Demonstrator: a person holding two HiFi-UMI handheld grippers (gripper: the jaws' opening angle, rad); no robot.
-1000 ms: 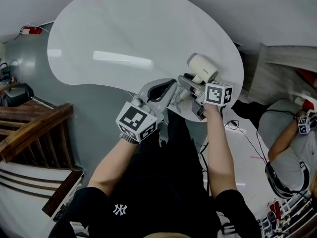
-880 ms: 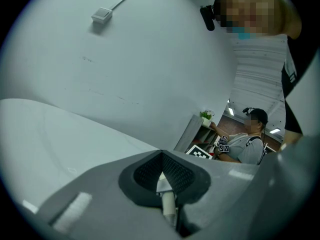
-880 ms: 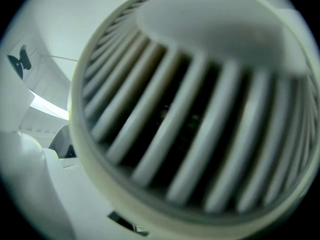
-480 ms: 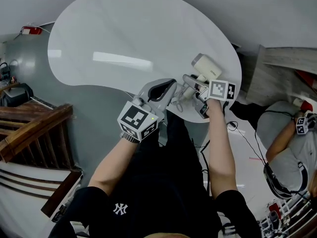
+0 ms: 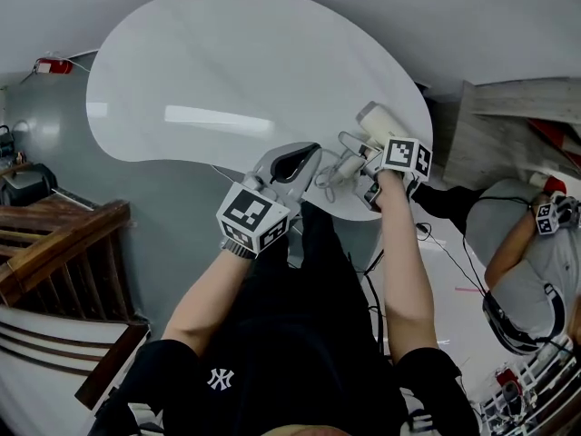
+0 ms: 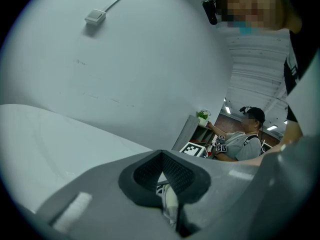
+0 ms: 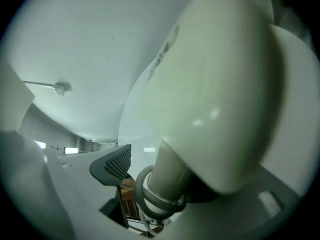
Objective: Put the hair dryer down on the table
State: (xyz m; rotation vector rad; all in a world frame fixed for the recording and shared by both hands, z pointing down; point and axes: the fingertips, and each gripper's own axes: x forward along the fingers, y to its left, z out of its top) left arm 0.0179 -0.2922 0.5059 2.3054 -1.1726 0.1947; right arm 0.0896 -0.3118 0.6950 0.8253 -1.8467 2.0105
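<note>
The cream hair dryer [image 5: 377,119] is over the right end of the white table [image 5: 227,71], near its edge; I cannot tell whether it touches the top. My right gripper [image 5: 361,166] is shut on its handle. In the right gripper view the dryer's body [image 7: 215,99] fills the frame, with the handle between the jaws of the right gripper [image 7: 165,184]. My left gripper [image 5: 307,155] lies just left of it at the table's near edge, jaws together. The white cord [image 5: 329,178] loops between the two grippers. A piece of cord [image 6: 169,204] sits in the slit of the left gripper [image 6: 163,176].
Another person [image 5: 531,262] in grey, with a marker cube [image 5: 547,218], is at the far right beside a wooden shelf [image 5: 517,107]. A wooden stair rail [image 5: 54,234] stands at the left. Cables [image 5: 436,239] trail on the floor below the table's right end.
The right gripper has carried the hair dryer a little to the right, closer to the table's right edge. The left gripper has stayed almost where it was.
</note>
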